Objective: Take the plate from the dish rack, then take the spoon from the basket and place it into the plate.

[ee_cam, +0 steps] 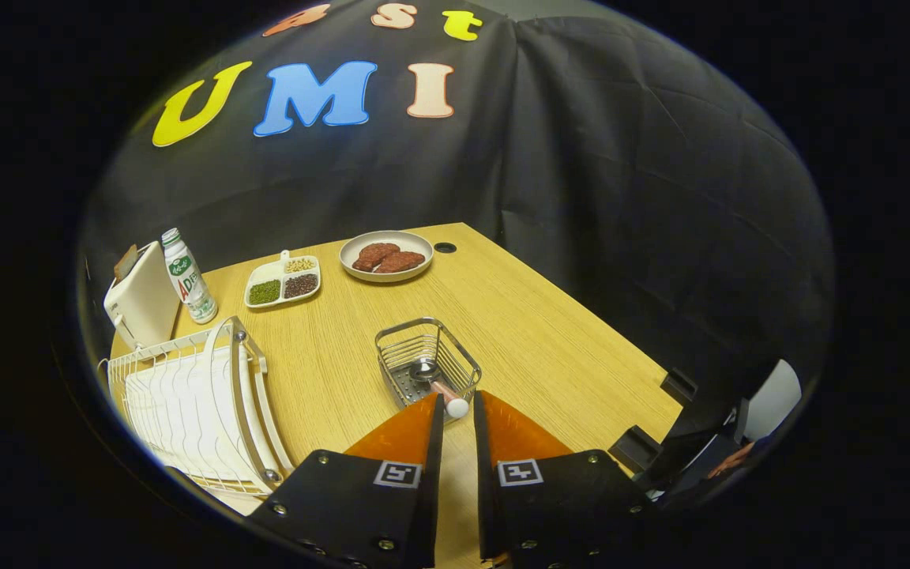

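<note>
Your claw (458, 405) hangs just above the near rim of the wire basket (426, 365), its fingers parted by a narrow gap. The round white end of the spoon (438, 382) handle sits right in that gap at the tips; whether both fingers actually press on it, you can't tell from here.

The spoon lies tilted inside the basket: metal bowl down on the perforated floor toward the far side, handle rising back toward you over the near rim, long axis running nearly straight along your fingers. The basket's wire walls close in around the bowl end.

Left of your fingers stands the white dish rack (194, 395) with a curved metal hoop, and pale, plate-like shapes stand on edge in it, hard to tell apart from the frame. Beyond the rack, a white toaster (141, 299) and a bottle (189, 276) stand side by side. Further along the wooden surface (550, 340) are a divided tray (282, 280) of beans and grains, then a round plate (386, 255) holding brown patties, with a dark hole in the surface just beside it. The basket stands well apart from all of these.
</note>
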### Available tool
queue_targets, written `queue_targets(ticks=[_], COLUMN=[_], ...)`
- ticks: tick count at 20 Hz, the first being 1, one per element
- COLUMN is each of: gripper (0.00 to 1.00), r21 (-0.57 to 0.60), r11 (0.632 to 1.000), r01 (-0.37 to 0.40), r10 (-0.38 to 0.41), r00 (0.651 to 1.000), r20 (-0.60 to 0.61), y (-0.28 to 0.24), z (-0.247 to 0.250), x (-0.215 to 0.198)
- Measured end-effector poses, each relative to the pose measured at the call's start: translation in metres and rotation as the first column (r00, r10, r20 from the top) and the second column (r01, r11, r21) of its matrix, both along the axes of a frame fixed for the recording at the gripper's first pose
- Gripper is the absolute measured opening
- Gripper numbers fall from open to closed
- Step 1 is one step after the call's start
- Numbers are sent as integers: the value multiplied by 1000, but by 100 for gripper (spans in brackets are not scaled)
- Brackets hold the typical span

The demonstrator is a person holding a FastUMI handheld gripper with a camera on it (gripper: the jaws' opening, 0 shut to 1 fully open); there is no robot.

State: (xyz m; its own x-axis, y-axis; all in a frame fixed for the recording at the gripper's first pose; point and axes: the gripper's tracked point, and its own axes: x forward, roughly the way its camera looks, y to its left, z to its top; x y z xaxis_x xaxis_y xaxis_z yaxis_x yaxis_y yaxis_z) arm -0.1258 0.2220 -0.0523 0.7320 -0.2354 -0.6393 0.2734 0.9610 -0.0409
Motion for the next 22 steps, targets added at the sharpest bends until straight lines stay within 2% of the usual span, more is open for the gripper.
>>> queue_targets(ticks=[5,8,11,18,22], gripper=[21,15,7,7,7], r21=[-1,16,3,6,-11], r11=[1000,998,997,998,996], r01=[-19,-64,-71,-67,-91], r10=[19,64,71,66,91], r00=[1000,998,997,997,991], r20=[-13,0,0,49,96], y=[2,11,13,11,15], z=[-6,-5,-2,31,60], x=[8,12,10,-3,-13])
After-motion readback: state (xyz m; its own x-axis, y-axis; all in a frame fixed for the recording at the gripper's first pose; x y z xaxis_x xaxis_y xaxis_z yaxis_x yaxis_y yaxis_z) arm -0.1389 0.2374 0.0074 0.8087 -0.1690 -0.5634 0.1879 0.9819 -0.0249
